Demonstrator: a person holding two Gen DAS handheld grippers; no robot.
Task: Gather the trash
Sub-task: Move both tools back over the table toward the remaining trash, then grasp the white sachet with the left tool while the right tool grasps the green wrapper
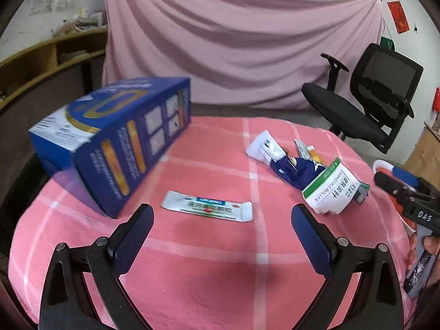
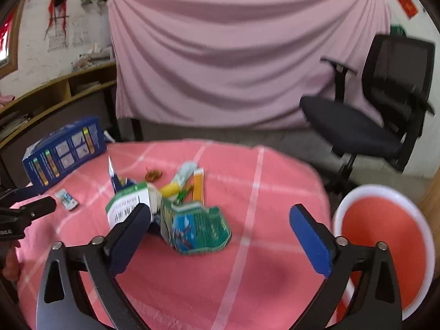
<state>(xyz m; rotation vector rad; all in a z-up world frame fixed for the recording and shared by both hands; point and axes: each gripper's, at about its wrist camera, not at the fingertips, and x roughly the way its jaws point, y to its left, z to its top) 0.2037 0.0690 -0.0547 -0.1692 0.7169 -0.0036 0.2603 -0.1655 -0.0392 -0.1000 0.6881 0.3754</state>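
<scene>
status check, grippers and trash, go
Left gripper open, empty, over flat wrapper. Right gripper open near crumpled boxes. Red bin off table edge. Nothing blocking.

Motion blur is smearing the print on the blue box. The frame edge is cutting off the red bin. The left finger is hiding part of the white-green carton.

the flat sachet lies alone on the tabletop, bare cloth all around it and on its near side. left of the sachet the big blue box stands tilted, walling that side. right of the sachet the heap of crumpled packets crowds the cloth; beyond that heap, the red bin sits off the tabletop's edge.
</scene>
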